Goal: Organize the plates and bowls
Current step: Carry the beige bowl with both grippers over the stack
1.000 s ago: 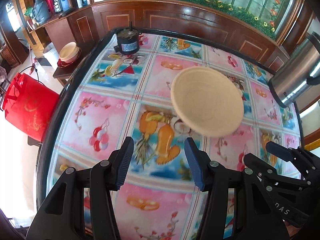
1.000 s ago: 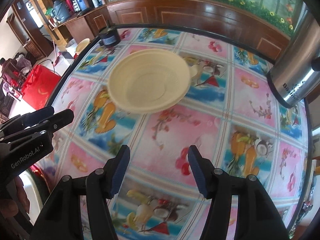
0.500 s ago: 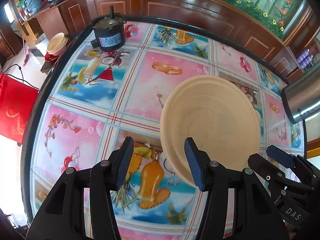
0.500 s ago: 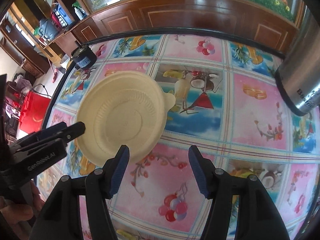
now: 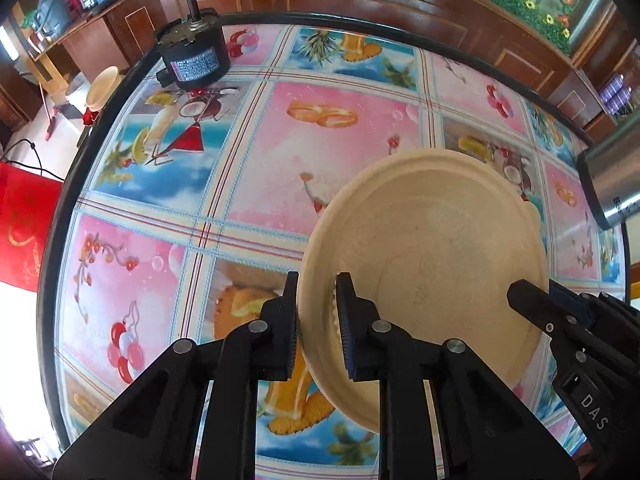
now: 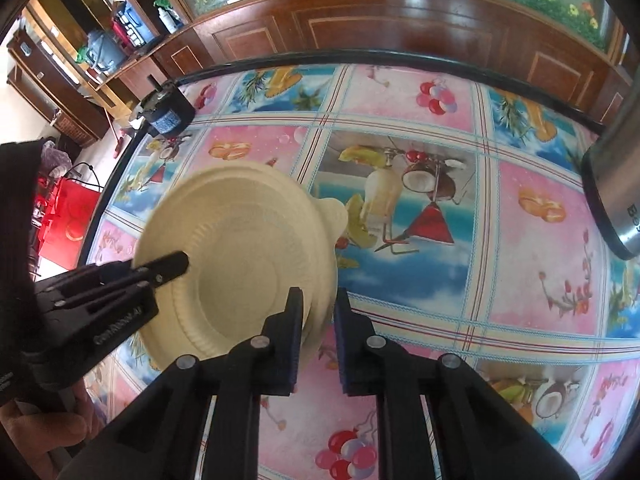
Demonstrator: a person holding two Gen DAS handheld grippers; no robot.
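Note:
A cream plate [image 5: 432,248] with a small tab on its rim lies on the fruit-print tablecloth [image 5: 280,152]. My left gripper [image 5: 317,320] is closing its jaws on the plate's left rim, and the pads touch it on both sides. In the right wrist view the same plate [image 6: 248,256] has its right rim between the closing jaws of my right gripper [image 6: 318,332], pads against it. Each gripper shows in the other's view: the right gripper [image 5: 532,304] and the left gripper [image 6: 176,264], both at the plate's edge.
A black motor [image 5: 194,60] stands at the table's far left edge. A steel pot [image 5: 612,176] stands at the right. Off the table to the left are a red bag [image 5: 20,232] and a cream bowl [image 5: 102,84]. A hand [image 6: 40,432] holds the left gripper.
Both grippers came down toward the plate from either side and went from wide open to closed on its opposite rims. The plate now fills more of both views.

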